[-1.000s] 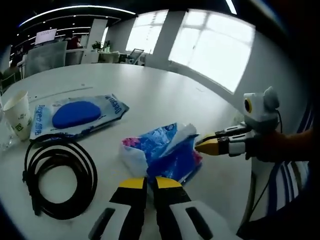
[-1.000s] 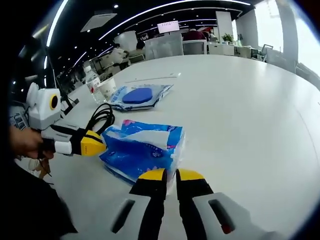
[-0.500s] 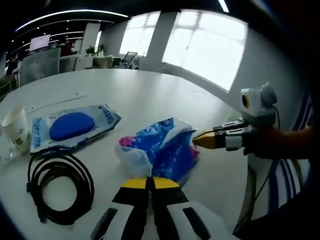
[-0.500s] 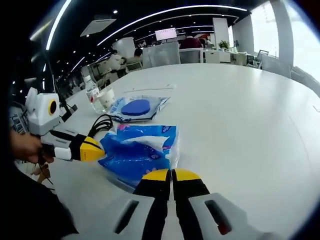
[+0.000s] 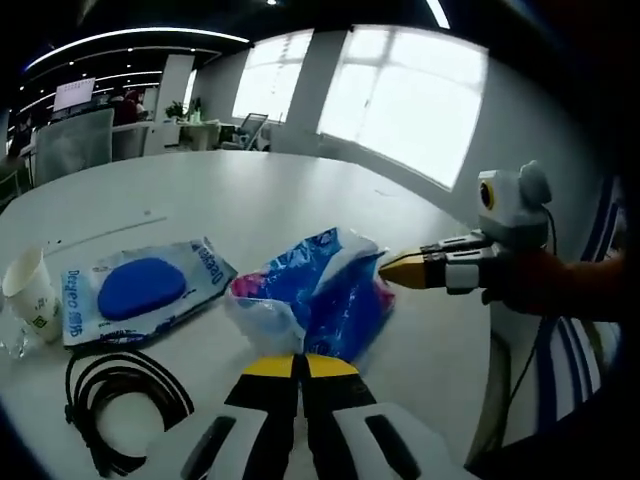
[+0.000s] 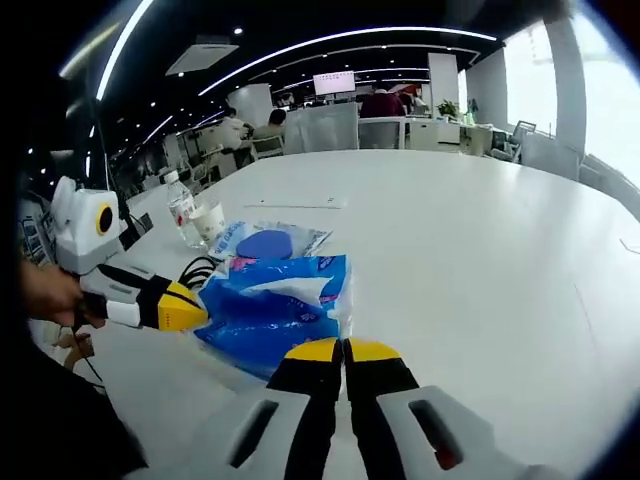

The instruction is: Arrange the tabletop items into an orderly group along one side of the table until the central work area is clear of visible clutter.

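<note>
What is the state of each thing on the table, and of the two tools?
Tissue pack: opened, tissue sticking out, gripped at both ends.
Left tool: shut on the tissue pack.
Right tool: shut on the tissue pack.
Blue sponge packet: lying flat, looks sealed.
Black cable: coiled on the table.
Paper cup: upright.
Water bottle: upright, capped.

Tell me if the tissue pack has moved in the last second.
Yes: the tissue pack has shifted toward the blue pouch, closing the gap.
</note>
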`<action>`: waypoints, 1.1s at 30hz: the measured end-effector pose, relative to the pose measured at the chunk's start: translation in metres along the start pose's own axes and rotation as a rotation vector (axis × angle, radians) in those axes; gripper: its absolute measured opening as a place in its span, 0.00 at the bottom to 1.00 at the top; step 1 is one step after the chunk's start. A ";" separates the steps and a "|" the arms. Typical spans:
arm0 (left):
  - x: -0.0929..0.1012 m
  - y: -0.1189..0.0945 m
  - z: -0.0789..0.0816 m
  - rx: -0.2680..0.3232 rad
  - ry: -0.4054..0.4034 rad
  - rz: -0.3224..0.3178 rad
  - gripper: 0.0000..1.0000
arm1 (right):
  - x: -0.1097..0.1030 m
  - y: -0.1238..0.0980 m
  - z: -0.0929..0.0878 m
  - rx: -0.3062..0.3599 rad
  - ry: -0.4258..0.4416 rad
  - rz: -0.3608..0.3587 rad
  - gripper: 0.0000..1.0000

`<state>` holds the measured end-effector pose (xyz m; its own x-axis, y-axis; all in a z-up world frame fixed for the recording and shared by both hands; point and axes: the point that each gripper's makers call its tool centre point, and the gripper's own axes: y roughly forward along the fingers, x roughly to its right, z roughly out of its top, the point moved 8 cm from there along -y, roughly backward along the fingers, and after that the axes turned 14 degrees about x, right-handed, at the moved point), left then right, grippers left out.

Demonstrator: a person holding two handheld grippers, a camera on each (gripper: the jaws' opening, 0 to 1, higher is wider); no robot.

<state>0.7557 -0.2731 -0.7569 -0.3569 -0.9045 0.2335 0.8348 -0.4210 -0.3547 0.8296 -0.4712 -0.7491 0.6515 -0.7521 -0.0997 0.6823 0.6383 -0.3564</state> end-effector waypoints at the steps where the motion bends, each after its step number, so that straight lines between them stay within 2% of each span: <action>1: -0.001 0.001 0.002 0.004 0.001 0.000 0.00 | 0.002 0.000 0.001 0.001 -0.002 -0.002 0.00; 10: -0.008 0.015 0.015 0.019 0.002 -0.004 0.00 | 0.009 0.008 0.020 0.005 -0.032 -0.011 0.00; 20: -0.016 0.035 0.035 0.047 -0.007 -0.004 0.00 | 0.028 0.024 0.037 0.014 -0.050 -0.025 0.00; 33: -0.036 0.068 0.040 0.043 0.007 0.005 0.00 | 0.047 0.053 0.035 0.031 -0.014 -0.103 0.00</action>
<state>0.8423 -0.2664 -0.7527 -0.3551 -0.9073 0.2253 0.8541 -0.4129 -0.3162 0.9076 -0.4670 -0.7404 0.5819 -0.8116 -0.0515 0.7553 0.5629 -0.3356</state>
